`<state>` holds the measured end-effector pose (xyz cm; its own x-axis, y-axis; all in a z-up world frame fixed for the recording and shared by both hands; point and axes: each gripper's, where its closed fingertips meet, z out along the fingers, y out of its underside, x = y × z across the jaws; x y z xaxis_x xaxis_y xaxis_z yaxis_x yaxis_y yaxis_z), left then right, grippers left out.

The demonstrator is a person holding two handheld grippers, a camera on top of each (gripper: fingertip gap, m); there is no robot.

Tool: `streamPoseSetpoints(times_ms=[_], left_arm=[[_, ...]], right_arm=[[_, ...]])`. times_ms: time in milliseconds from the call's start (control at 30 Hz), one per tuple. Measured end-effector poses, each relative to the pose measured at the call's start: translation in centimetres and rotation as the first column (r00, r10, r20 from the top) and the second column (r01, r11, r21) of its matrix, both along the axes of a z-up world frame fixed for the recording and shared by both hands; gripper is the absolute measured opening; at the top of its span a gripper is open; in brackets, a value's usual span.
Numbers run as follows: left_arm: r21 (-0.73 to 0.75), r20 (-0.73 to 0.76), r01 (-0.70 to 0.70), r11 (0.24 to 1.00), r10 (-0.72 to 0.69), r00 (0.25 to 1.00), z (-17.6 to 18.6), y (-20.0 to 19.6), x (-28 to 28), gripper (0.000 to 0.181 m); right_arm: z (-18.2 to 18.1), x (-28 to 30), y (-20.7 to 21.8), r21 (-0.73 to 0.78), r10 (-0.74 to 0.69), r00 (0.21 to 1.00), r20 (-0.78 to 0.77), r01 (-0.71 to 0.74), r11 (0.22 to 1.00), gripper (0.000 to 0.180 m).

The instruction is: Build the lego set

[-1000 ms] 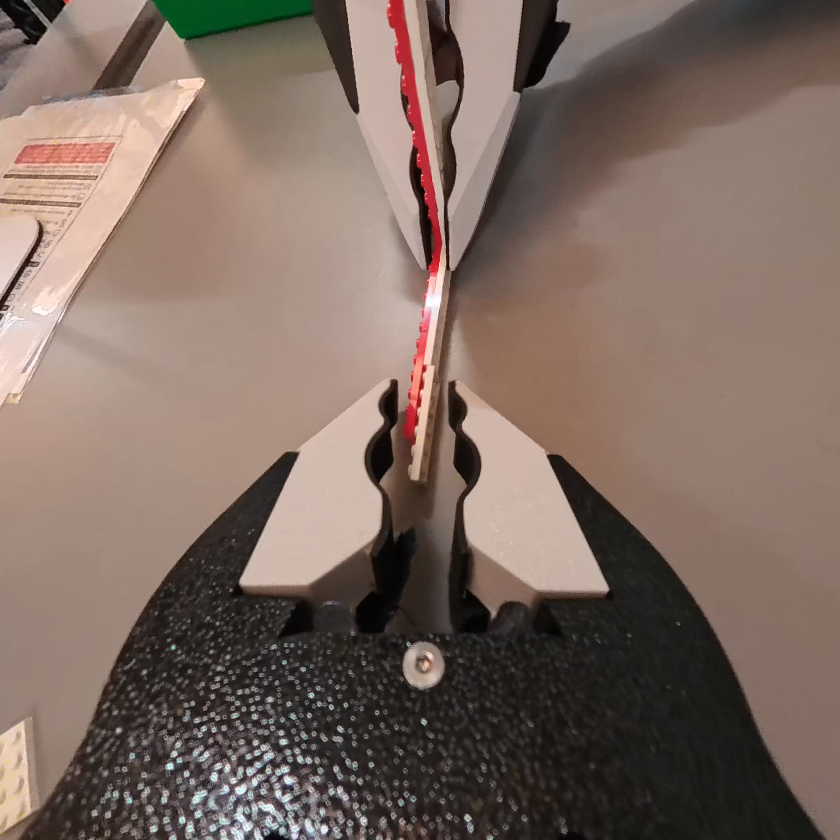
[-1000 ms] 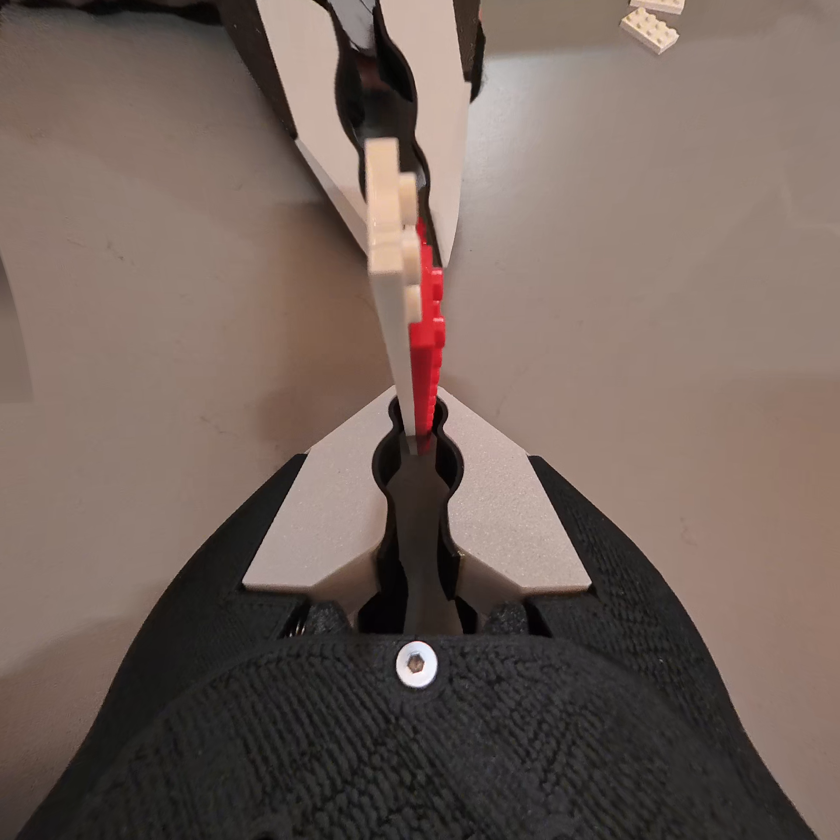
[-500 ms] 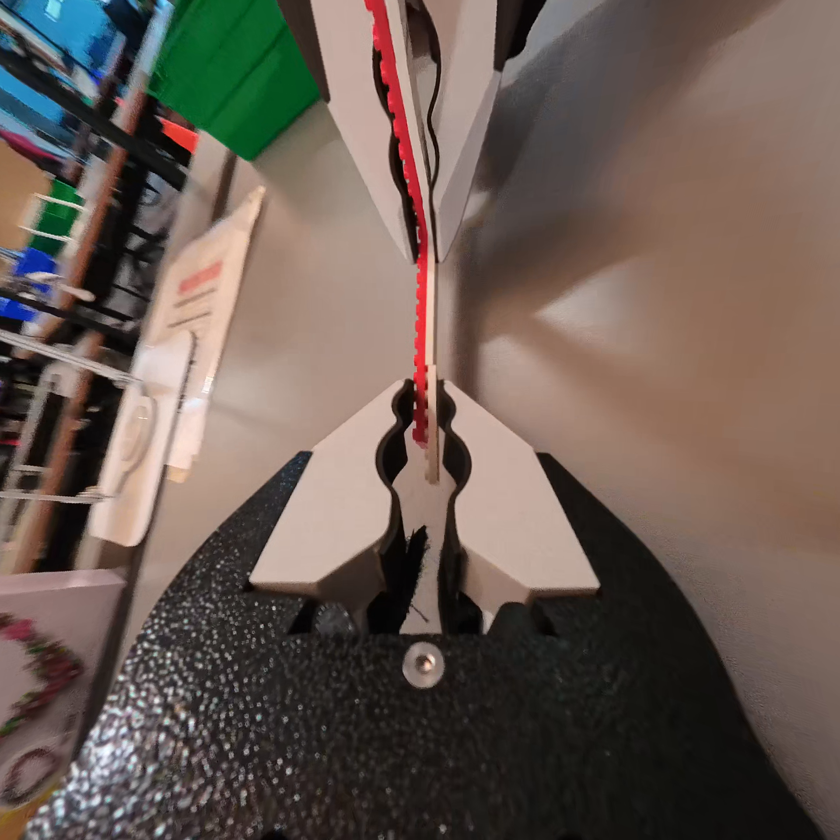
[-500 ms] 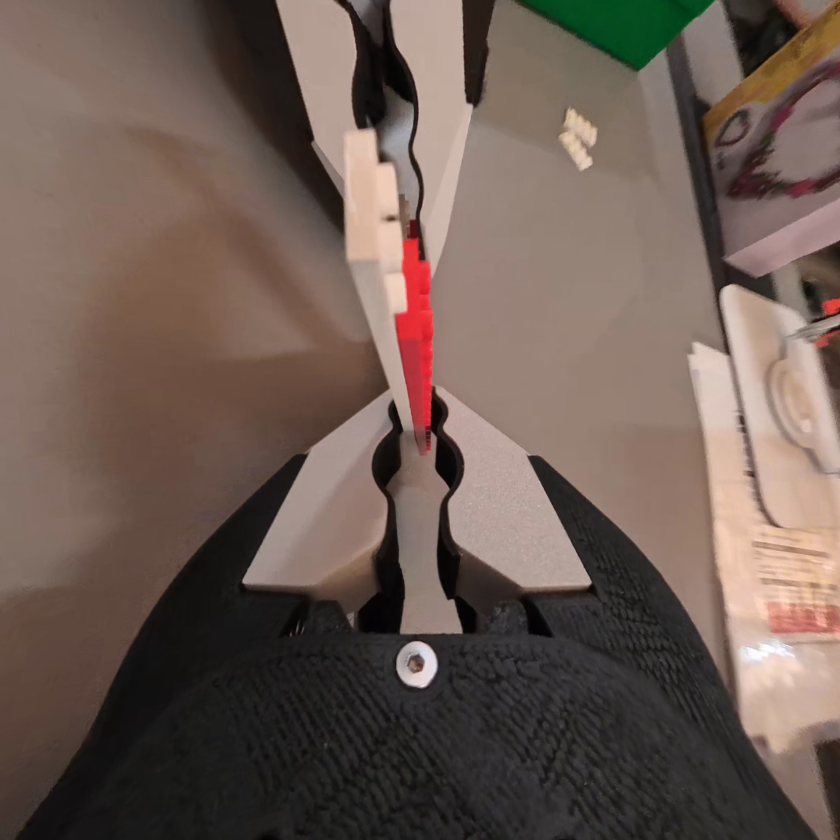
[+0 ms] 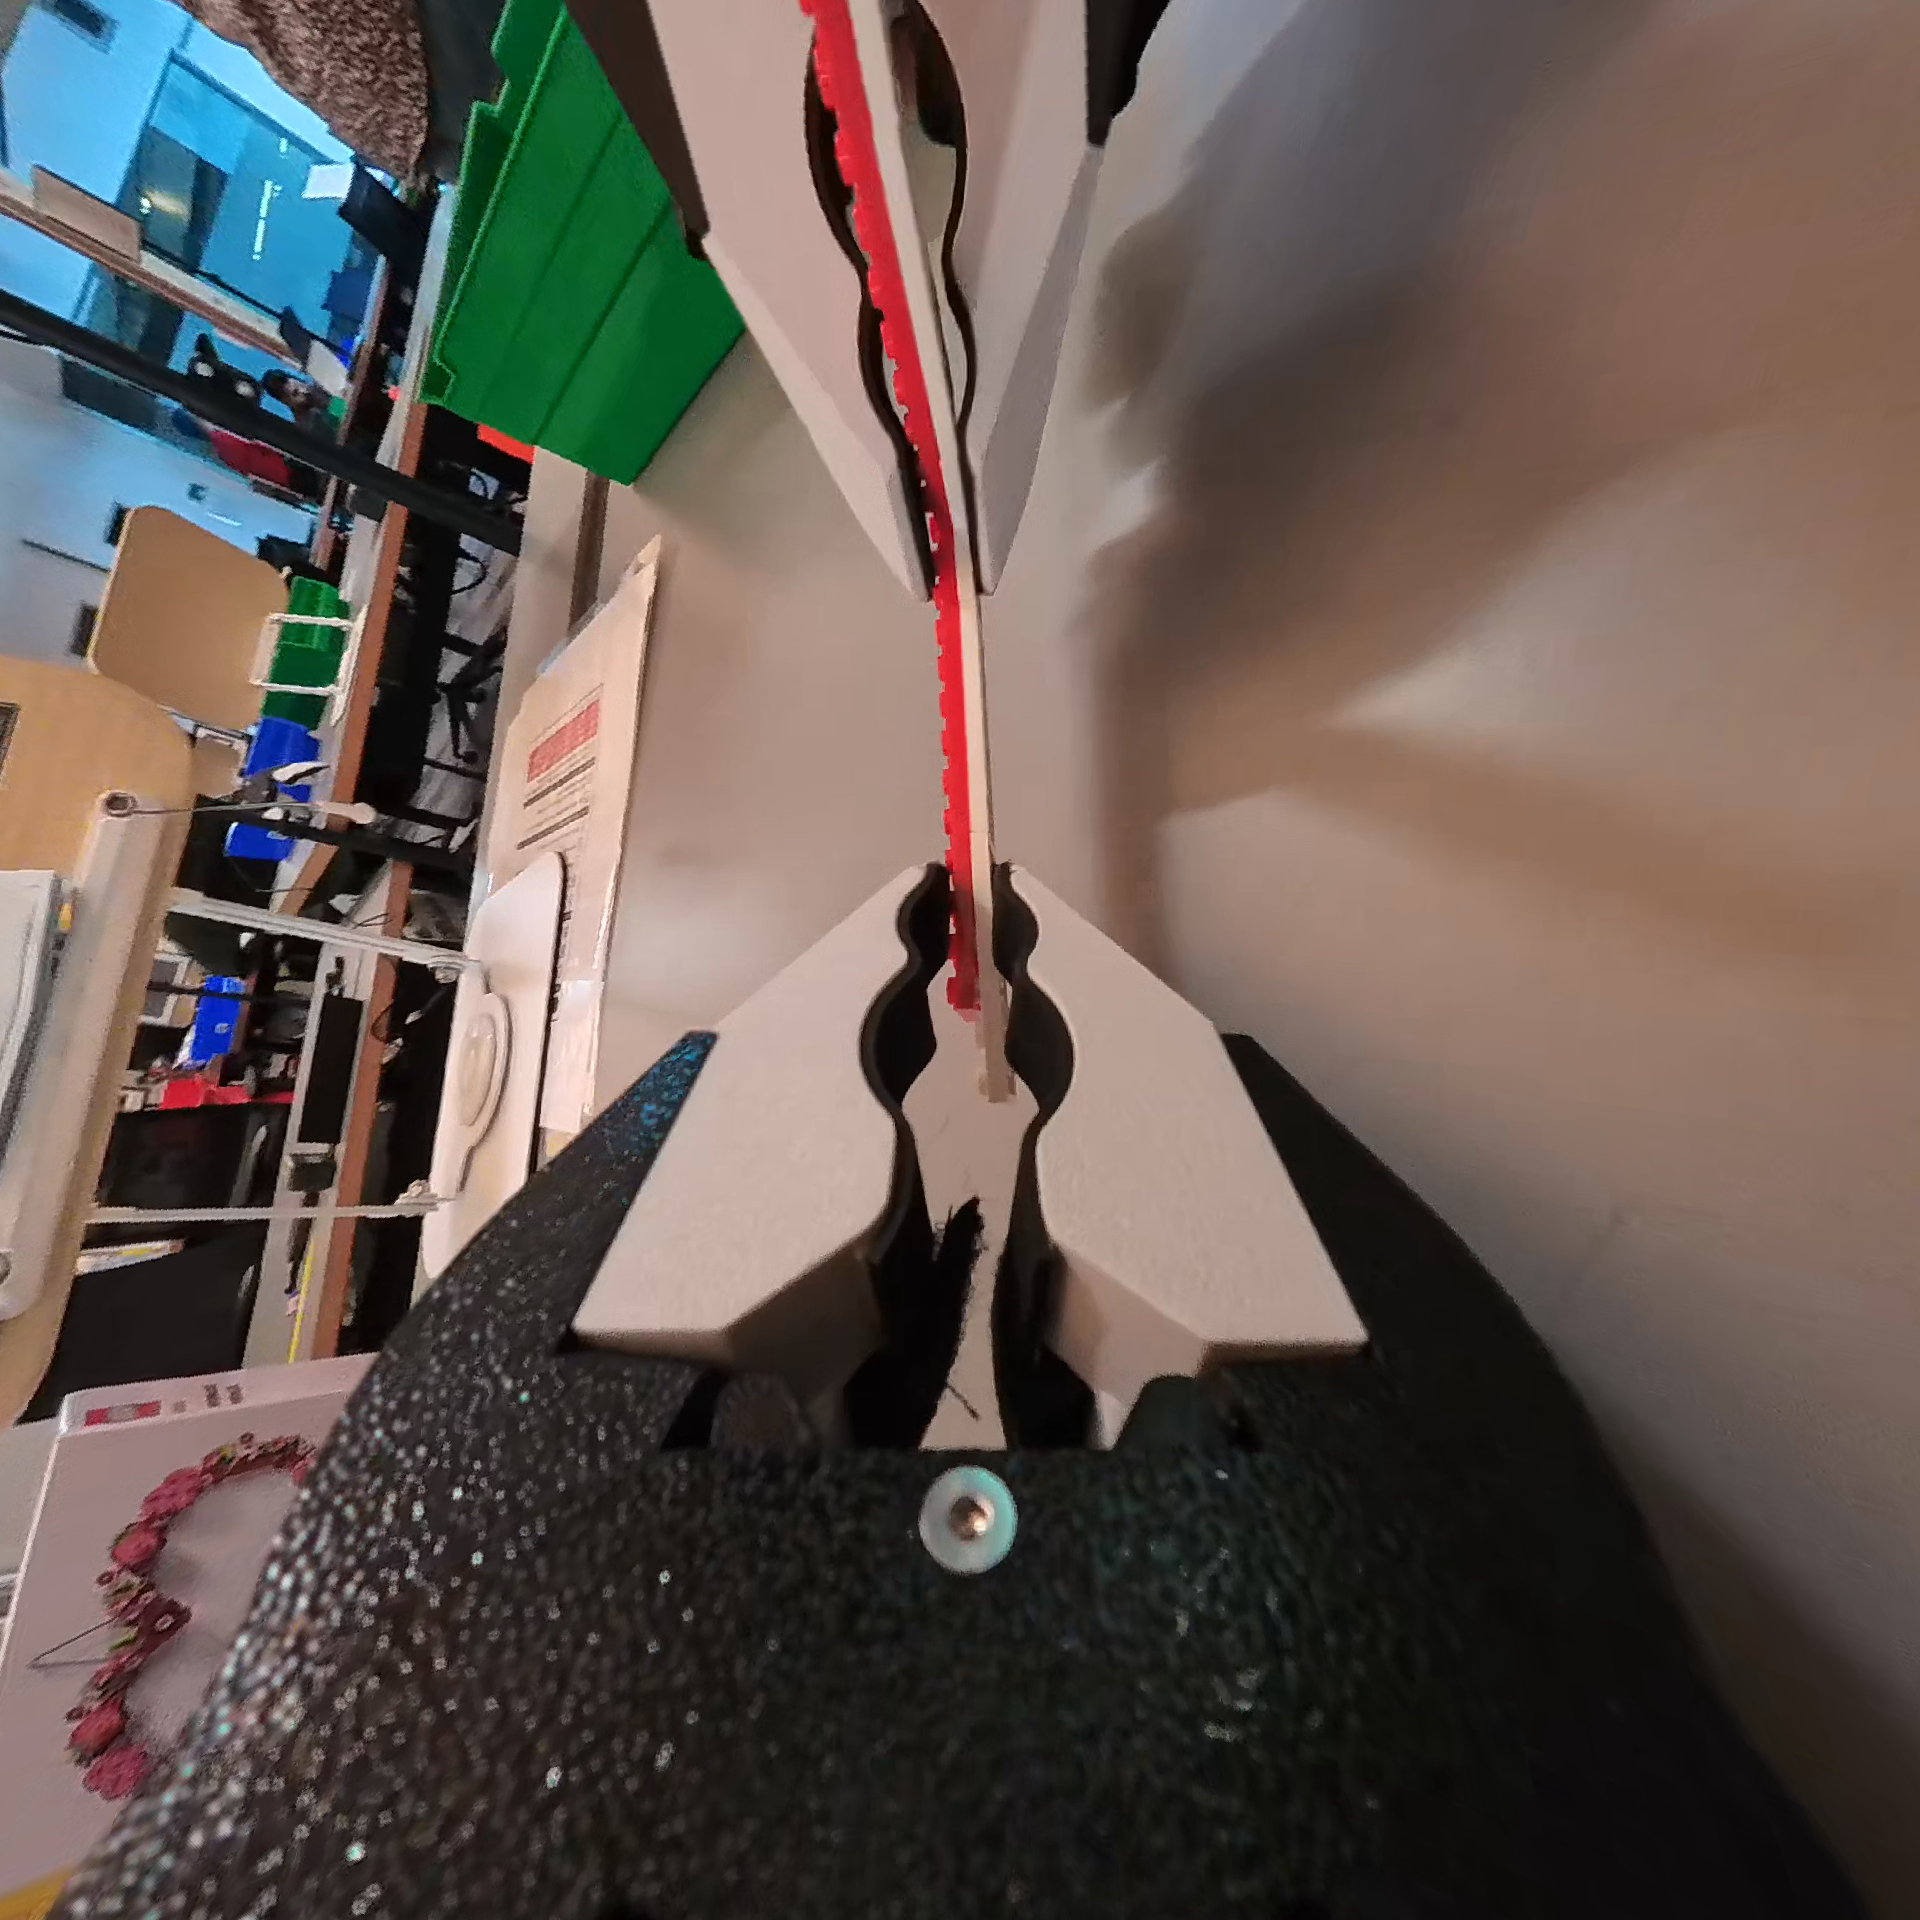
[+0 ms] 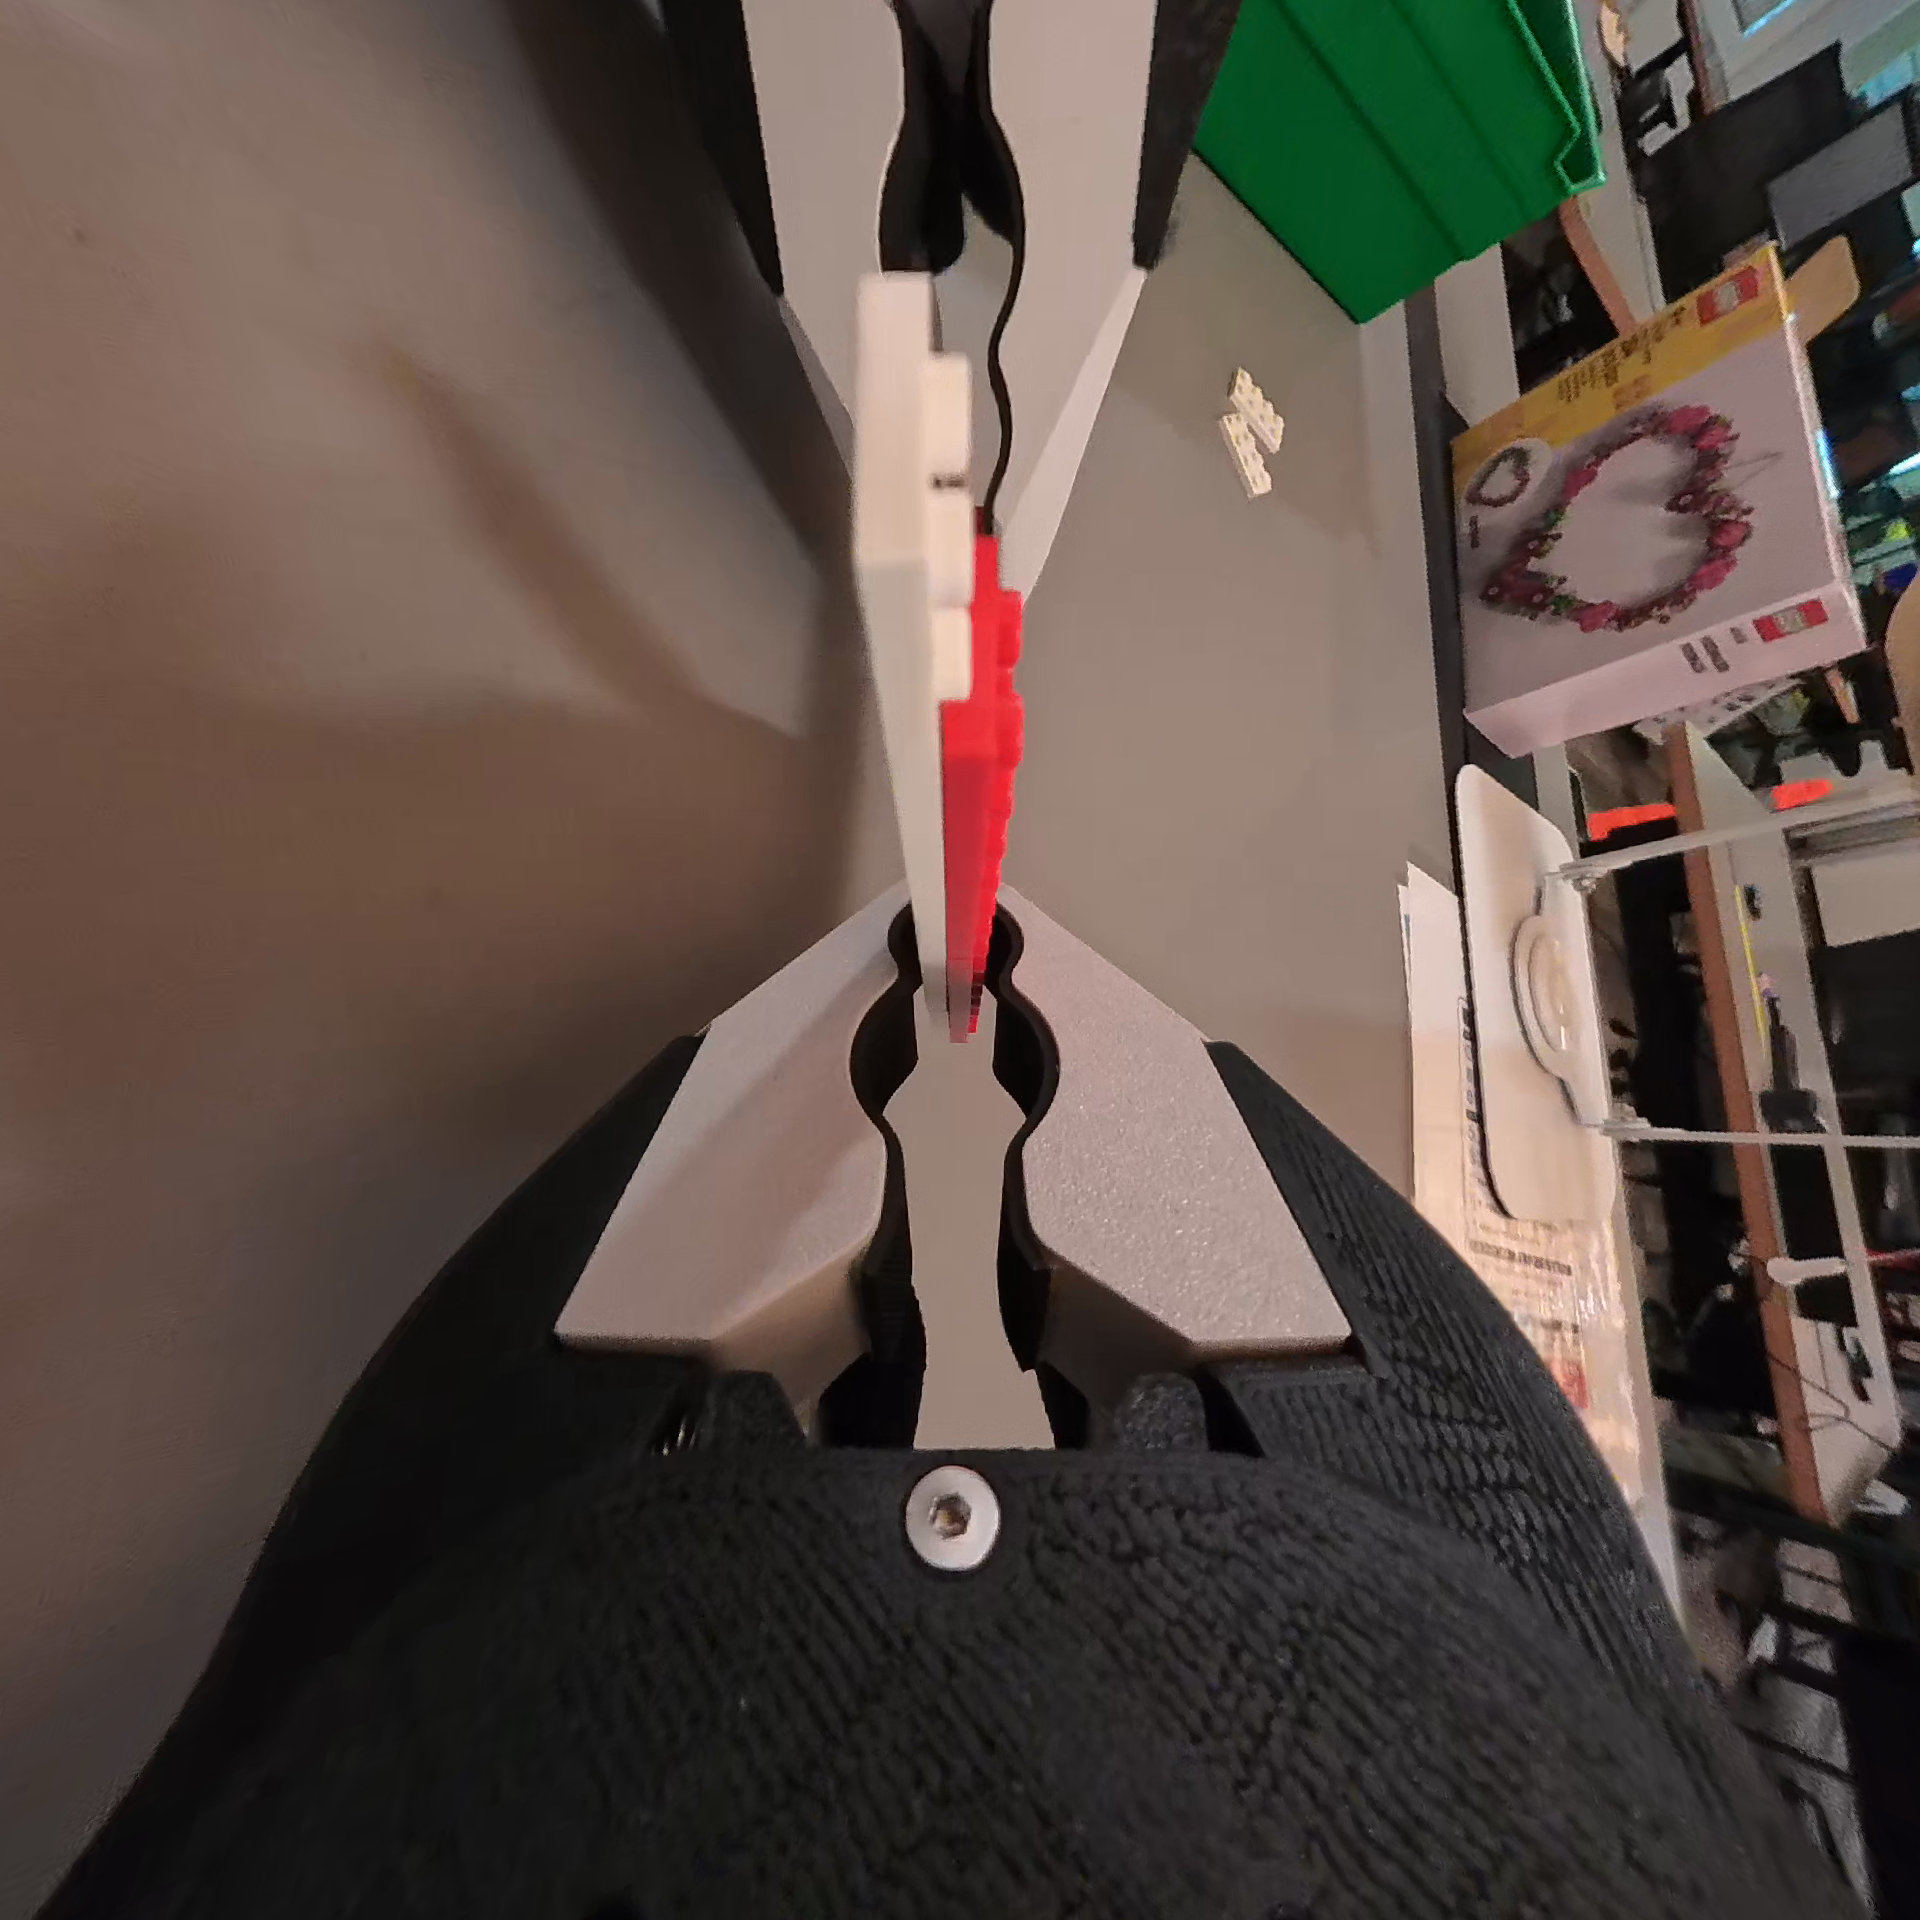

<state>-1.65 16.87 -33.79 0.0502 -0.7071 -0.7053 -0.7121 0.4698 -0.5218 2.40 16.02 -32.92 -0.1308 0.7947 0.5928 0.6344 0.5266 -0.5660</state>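
A flat lego assembly, red plates on a white plate [image 5: 971, 727], is held edge-on between both grippers above the grey table. My left gripper [image 5: 966, 883] is shut on one end of it. My right gripper [image 6: 961, 920] is shut on the other end, where the red layer [image 6: 982, 790] and the white plate [image 6: 899, 499] show. Each view shows the other gripper at the top, clamped on the far end of the assembly. Both views are rolled sideways.
A green bin [image 5: 582, 270] stands at the back of the table [image 5: 1455, 935]. Loose white bricks [image 6: 1252, 431] lie near it. The set's box [image 6: 1652, 540], a white tray [image 6: 1538, 1039] and a plastic bag with a printed sheet [image 5: 566, 769] lie along the table's side.
The left gripper closed on the free end of the assembly. Both grippers then rolled together, turning the assembly so the table now appears tilted and the room shows at the side.
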Motion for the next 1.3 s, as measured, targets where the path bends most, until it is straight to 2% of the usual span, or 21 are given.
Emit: streamPoseSetpoints(times_ms=[33, 367, 567, 1200, 1300], left_arm=[[-0.013, -0.001, 0.012, 1.0, -0.012, 1.0, -0.01, -0.21, 0.02, 0.006], [-0.116, 0.063, 0.013, 0.993, -0.006, 0.998, -0.15, -0.6, -0.1, 0.006], [-0.095, 0.089, -0.007, 0.995, 0.015, 0.996, 0.15, -0.52, -0.21, 0.009], [-0.06, -0.012, -0.036, 0.998, 0.035, 0.999, -0.1, 0.02, -0.83, 0.006], [-0.092, 0.015, -0.043, 0.995, 0.044, 0.999, -0.17, 0.1, -0.81, 0.006]], right_arm=[[0.0, -0.01, -0.13, 0.0, 0.011, 1.0, -0.002, -0.011, 1.0, 0.006], [-0.29, -0.28, -0.54, -0.052, 0.035, 0.999, -0.033, -0.037, 0.998, 0.006], [-0.14, -0.22, -0.49, -0.088, 0.029, 0.998, -0.06, -0.034, 0.996, 0.006], [0.16, 0.18, 0.13, -0.067, 0.014, 0.996, -0.084, -0.02, 0.998, 0.006], [-0.08, 0.21, 0.26, -0.074, 0.015, 0.996, -0.084, -0.022, 0.997, 0.006]])
